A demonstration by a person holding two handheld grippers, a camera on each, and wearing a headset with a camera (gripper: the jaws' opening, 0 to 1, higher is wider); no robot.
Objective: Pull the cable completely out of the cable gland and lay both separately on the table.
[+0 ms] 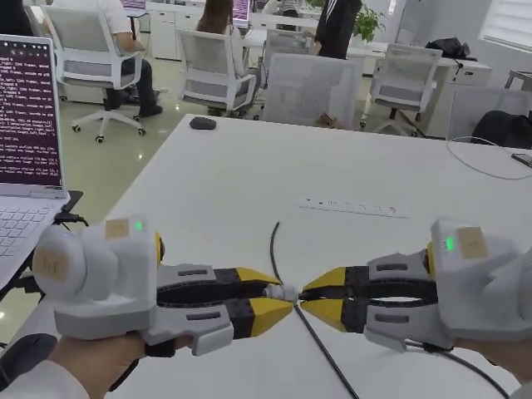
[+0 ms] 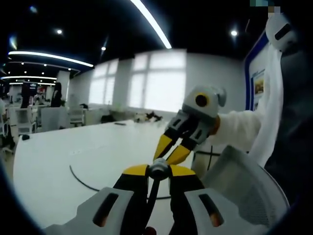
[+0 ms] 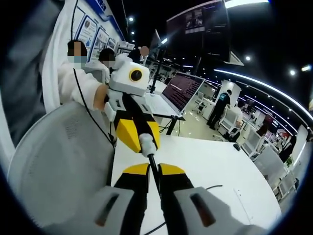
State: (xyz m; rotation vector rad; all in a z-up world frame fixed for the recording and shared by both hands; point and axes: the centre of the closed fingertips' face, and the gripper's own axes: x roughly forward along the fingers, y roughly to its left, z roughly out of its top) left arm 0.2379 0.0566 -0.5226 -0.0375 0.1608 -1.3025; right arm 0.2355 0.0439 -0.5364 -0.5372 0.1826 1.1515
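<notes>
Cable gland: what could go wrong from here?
1. The right gripper pinches the thin black cable only at its jaw tips, close to the cable gland; it may slip along the cable instead of drawing it out.
2. The left gripper holds the small gland at its tips too; a sudden release could pop it free onto the table.

Bright overhead light, fisheye-warped edges
</notes>
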